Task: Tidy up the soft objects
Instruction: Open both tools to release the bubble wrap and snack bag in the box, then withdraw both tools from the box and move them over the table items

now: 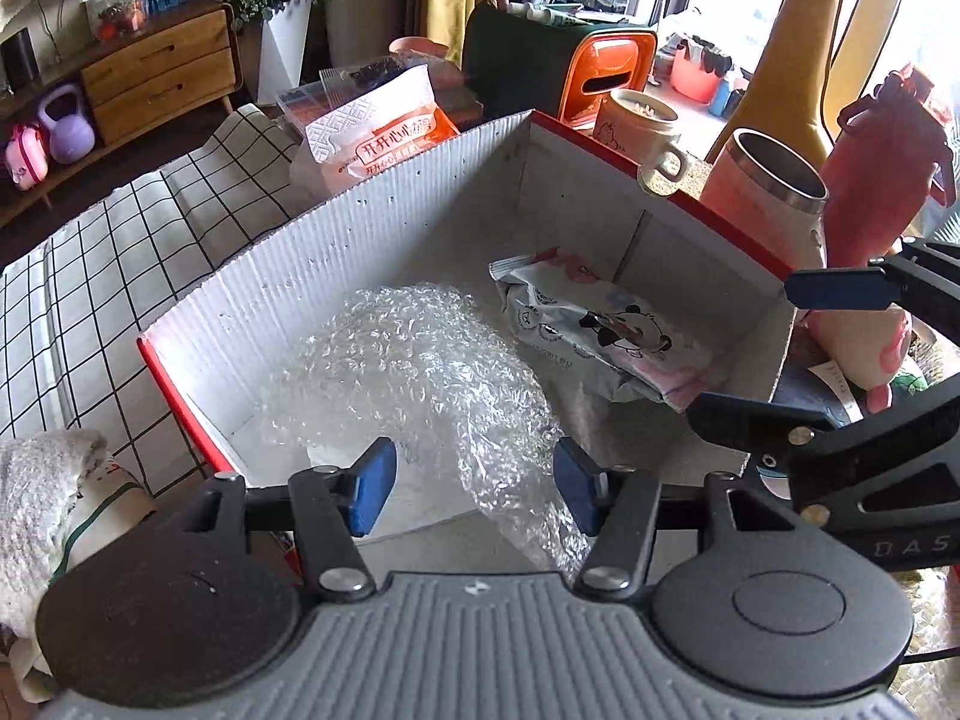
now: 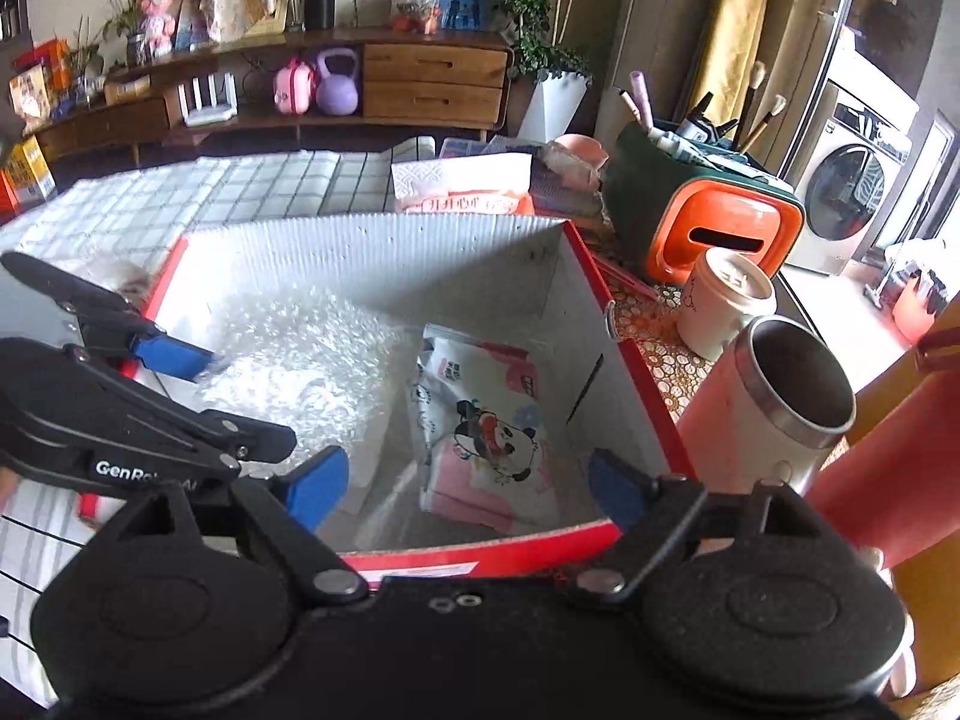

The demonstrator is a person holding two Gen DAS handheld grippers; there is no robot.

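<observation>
A red cardboard box with white inside [image 1: 372, 228] [image 2: 372, 252] stands open on the checked tablecloth. In it lie a sheet of bubble wrap [image 1: 414, 372] [image 2: 300, 360] on the left and a panda-print tissue pack [image 1: 606, 330] [image 2: 486, 426] on the right. My left gripper [image 1: 474, 489] is open over the box's near edge, with the bubble wrap's tail between its pads but not pinched. My right gripper [image 2: 465, 489] is open and empty above the box's near wall, over the tissue pack. It also shows in the left wrist view [image 1: 762, 354] at the right.
An orange-and-white tissue pack [image 1: 384, 132] [image 2: 462, 186] lies behind the box. A white towel [image 1: 48, 492] lies at the near left. A pink steel cup [image 1: 774, 192] [image 2: 774, 408], white mug [image 2: 726, 306], red bottle [image 1: 882, 180] and orange-green organizer [image 2: 708, 222] crowd the right.
</observation>
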